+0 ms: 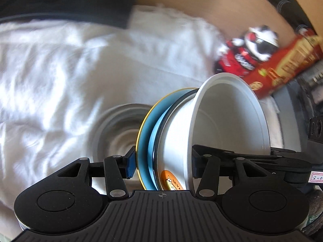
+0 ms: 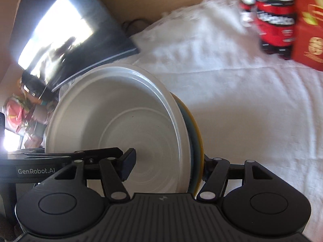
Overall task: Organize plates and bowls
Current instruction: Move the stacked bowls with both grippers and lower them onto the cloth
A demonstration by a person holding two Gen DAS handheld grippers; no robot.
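1. Between the two claws hangs a stack of dishes, tipped up on its edge above a white cloth [image 1: 60, 76] that covers the surface below.
2. The stack has a white bowl [image 1: 228, 121] sitting on a blue plate [image 1: 144, 141] with a yellow rim.
3. The left claw [image 1: 161, 161] is clamped on the stack. One blue pad presses the back of the blue plate and the other finger is inside the white bowl.
4. The right claw [image 2: 167, 165] is clamped on the same stack from the other side. Its near pad [image 2: 127, 165] sits inside the white bowl [image 2: 121, 121] and its other finger is behind the blue plate [image 2: 196, 141].
5. An orange sticker [image 1: 171, 181] shows on the outside of the bowl, close to the left claw.
6. Another gray bowl [image 1: 117, 133] lies on the cloth behind the stack, in the left wrist view. It looks blurry.
7. Far off on the right stand a red and black pack [image 1: 242, 54] and a red box [image 1: 286, 60], side by side.
8. Far on the left, in the right wrist view, a dark shiny screen [image 2: 66, 34] leans near the edge of the cloth.
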